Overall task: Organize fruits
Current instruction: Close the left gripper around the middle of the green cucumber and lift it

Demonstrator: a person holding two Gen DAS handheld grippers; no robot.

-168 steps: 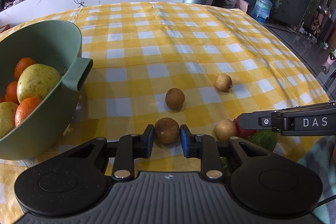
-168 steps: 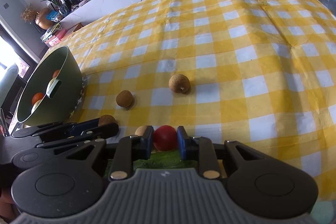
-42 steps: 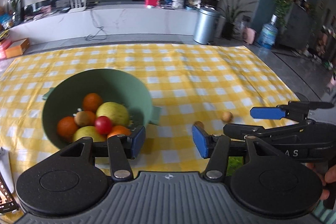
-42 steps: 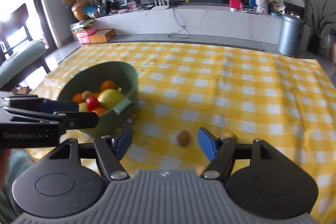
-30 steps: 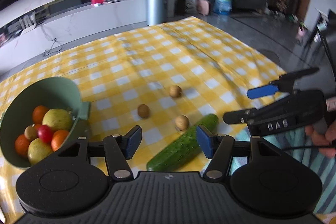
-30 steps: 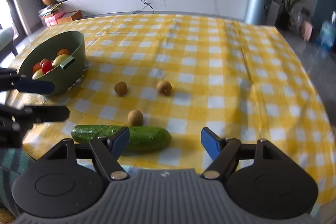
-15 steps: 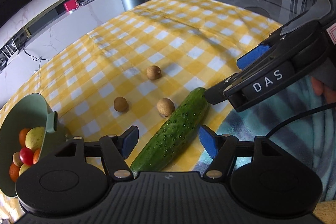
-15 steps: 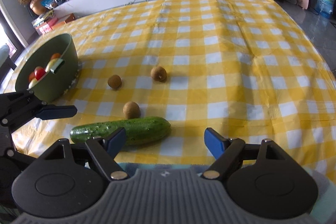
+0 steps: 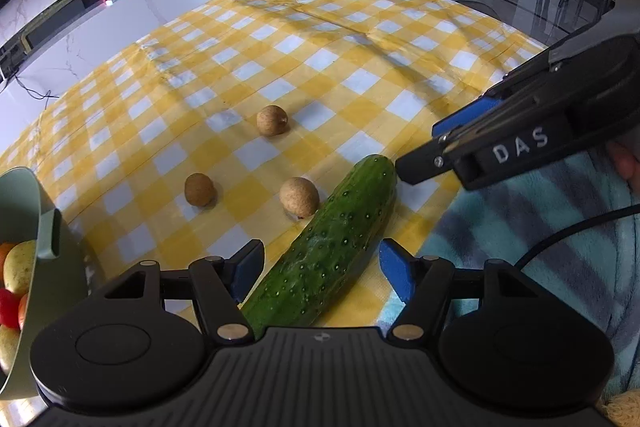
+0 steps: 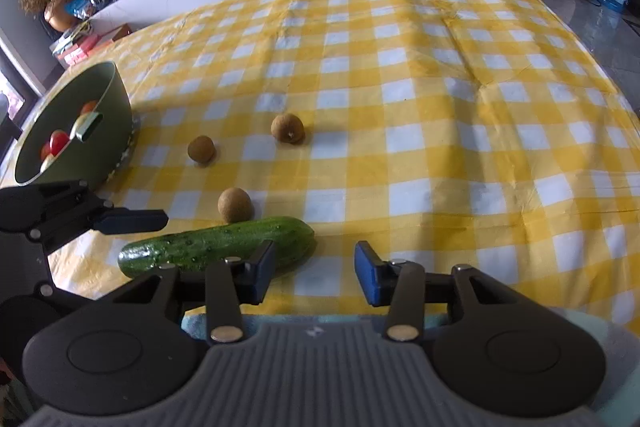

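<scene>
A green cucumber (image 9: 328, 251) lies near the table's front edge on the yellow checked cloth; it also shows in the right wrist view (image 10: 216, 245). My left gripper (image 9: 322, 273) is open with the cucumber's near end between its fingers, not clamped. Three brown fruits (image 9: 299, 197) (image 9: 199, 189) (image 9: 272, 120) lie beyond the cucumber. A green bowl (image 10: 100, 99) at the left holds oranges, pears and a red tomato (image 10: 60, 140). My right gripper (image 10: 315, 271) is open and empty, just right of the cucumber's end.
The right gripper's body (image 9: 520, 143) hangs over the cucumber's far end in the left wrist view. The left gripper's finger (image 10: 128, 215) shows left of the cucumber in the right wrist view. The table's front edge and a person's teal garment (image 9: 500, 227) are close below.
Both grippers dropped their fruit in the bowl and opened. They swung back right and down; my left gripper now straddles the cucumber's near end, closer than half a second ago.
</scene>
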